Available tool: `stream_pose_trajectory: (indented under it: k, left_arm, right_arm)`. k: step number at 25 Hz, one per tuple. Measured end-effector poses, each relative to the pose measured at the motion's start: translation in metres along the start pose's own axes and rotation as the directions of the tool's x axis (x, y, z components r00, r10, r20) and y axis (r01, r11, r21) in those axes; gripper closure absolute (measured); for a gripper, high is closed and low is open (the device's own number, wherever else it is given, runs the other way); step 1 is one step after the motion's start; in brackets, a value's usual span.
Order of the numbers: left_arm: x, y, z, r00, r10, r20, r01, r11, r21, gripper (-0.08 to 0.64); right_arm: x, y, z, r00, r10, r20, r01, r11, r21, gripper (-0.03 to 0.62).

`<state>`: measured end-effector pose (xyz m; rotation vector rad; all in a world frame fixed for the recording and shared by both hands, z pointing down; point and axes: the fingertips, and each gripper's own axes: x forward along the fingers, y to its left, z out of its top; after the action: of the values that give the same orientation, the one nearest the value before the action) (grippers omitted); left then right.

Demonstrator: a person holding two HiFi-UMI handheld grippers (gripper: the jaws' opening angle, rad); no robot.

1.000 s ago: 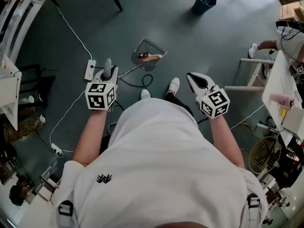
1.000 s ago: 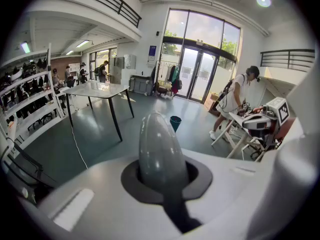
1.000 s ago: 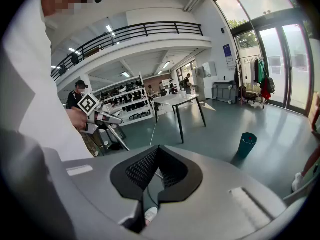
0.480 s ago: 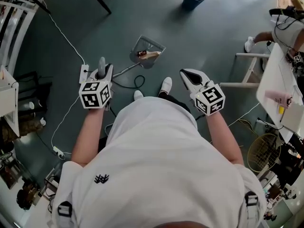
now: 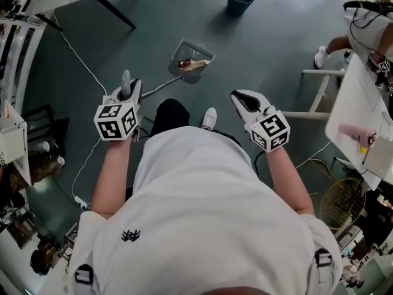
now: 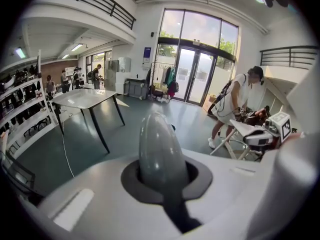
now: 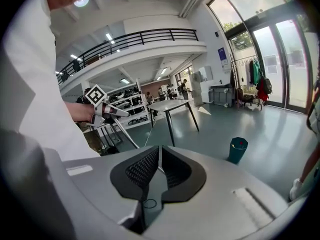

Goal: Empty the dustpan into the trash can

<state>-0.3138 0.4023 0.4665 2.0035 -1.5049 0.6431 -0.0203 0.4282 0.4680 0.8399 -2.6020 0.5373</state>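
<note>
Since a second ago the dustpan [image 5: 184,47] has shifted up the head view, closer to the trash can [image 5: 238,6]; the left gripper [image 5: 129,92] has drifted outward; a dark trouser knee [image 5: 170,115] now shows where a second shoe was, and one white shoe [image 5: 209,118] remains. The dustpan carries litter [image 5: 191,64] and is well short of the can; its long handle [image 5: 156,88] runs back to the left gripper. Only the left gripper view shows the jaws clamped round the grey handle end [image 6: 160,151]. The right gripper view shows the right gripper's [image 5: 244,98] jaws closed to a thin slit with nothing between them; the can stands on the floor beyond them.
</note>
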Motion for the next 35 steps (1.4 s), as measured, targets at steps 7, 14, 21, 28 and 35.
stream_pose_trajectory:
  k: [7,14,21,28,35]
  left_arm:
    - [0.042,-0.001,0.054,0.999,-0.042,0.024,0.041,0.999,0.024,0.502]
    - [0.119,0.026,0.116,0.994,-0.11,0.007,0.11,0.993,0.032,0.502]
    - [0.192,0.063,0.188,0.981,-0.192,-0.035,0.194,0.978,0.078,0.502]
    - [0.251,0.079,0.26,0.968,-0.249,-0.036,0.252,0.951,0.179,0.502]
    - [0.314,0.056,0.329,0.97,-0.244,-0.014,0.241,0.945,0.223,0.502]
  right_arm:
    - [0.006,-0.023,0.008,0.999,-0.039,0.001,0.039,0.999,0.031,0.581]
    - [0.036,-0.091,0.038,0.988,-0.156,-0.019,0.157,0.983,0.091,0.581]
    - [0.09,-0.143,0.098,0.971,-0.235,-0.037,0.237,0.965,0.116,0.581]
    - [0.139,-0.183,0.143,0.958,-0.287,-0.01,0.285,0.946,0.155,0.582]
    - [0.138,-0.25,0.158,0.957,-0.291,-0.008,0.288,0.939,0.188,0.583]
